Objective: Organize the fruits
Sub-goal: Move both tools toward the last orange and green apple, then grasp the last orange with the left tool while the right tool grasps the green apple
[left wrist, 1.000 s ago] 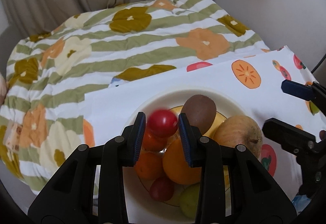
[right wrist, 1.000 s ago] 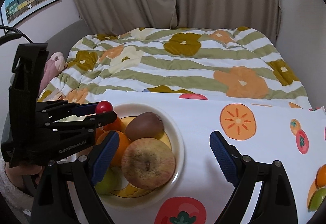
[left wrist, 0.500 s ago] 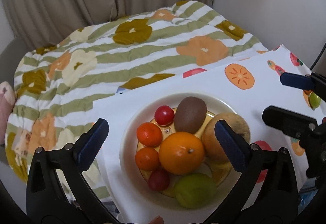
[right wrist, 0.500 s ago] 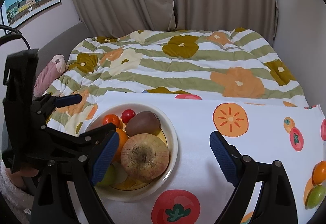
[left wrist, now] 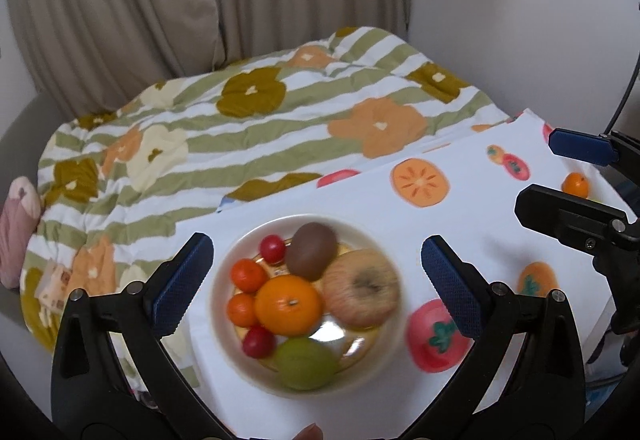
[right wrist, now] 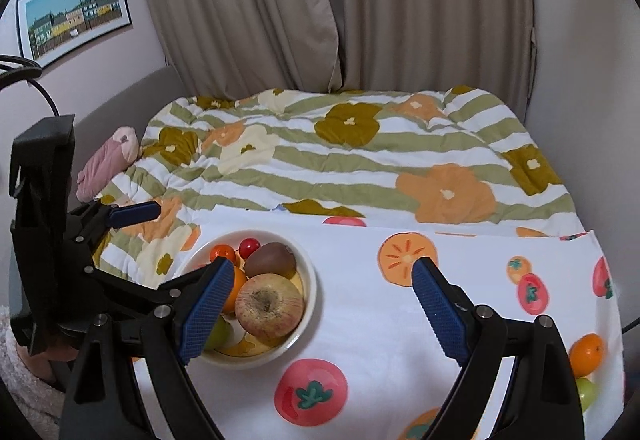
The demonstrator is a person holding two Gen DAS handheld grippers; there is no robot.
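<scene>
A cream bowl sits on a white fruit-print cloth. It holds an apple, a kiwi, a large orange, small orange fruits, red cherry tomatoes and a green fruit. My left gripper is open and empty, raised above the bowl. My right gripper is open and empty to the bowl's right. A loose orange and a green fruit lie at the cloth's right edge.
The fruit-print cloth covers a table in front of a bed with a striped floral quilt. A pink plush lies at the bed's left. Curtains hang behind. The table's right edge is close to the loose fruits.
My left gripper opened, released a red cherry tomato into the bowl, and pulled back and up. My right gripper stayed open and drew back slightly.
</scene>
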